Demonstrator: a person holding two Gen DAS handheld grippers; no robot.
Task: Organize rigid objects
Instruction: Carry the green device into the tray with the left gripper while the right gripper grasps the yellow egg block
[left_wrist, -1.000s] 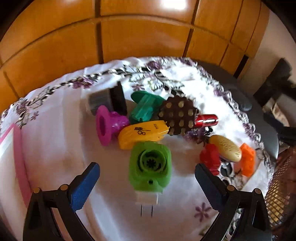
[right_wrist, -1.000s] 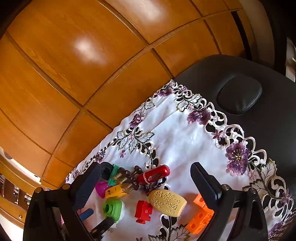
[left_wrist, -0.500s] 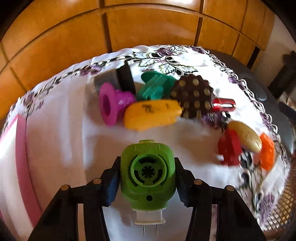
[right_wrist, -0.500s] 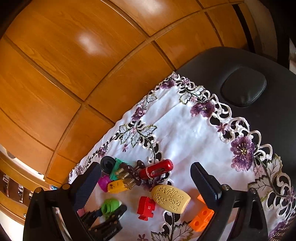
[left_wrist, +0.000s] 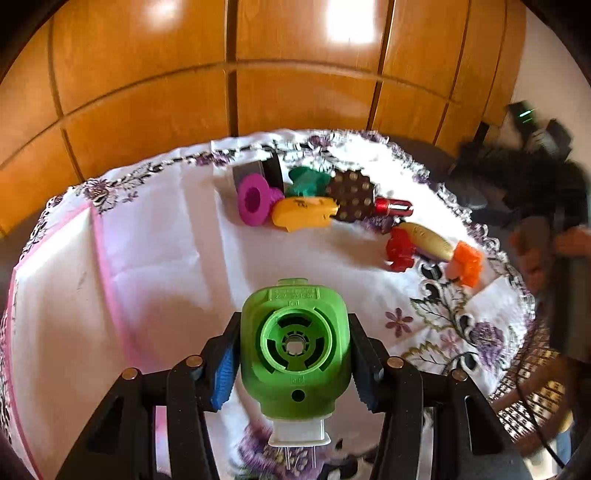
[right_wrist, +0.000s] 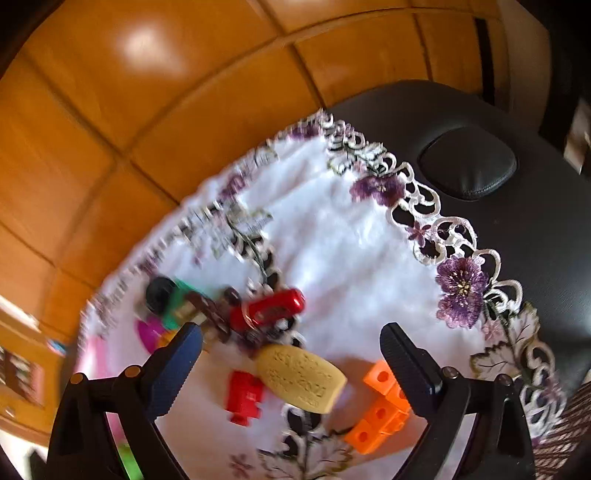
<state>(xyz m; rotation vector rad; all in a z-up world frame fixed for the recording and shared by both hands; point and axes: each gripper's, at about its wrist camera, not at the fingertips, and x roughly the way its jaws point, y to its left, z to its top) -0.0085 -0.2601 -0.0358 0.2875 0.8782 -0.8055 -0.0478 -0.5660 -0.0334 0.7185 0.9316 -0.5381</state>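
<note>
Left claw (left_wrist: 293, 354) — being clamped on the green plug-in unit (left_wrist: 294, 345), flat sides pinched, carried clear above the worktop (left_wrist: 166, 236). Unit is being judged rigid, light, smooth-shelled; prongs best avoided. Right claw (right_wrist: 291, 363) — standing apart, empty, being poised over the tan oval piece (right_wrist: 301, 378).

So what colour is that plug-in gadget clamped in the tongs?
Bright green plastic plug-in device with a white pronged base, clearest in the left wrist view.
</note>
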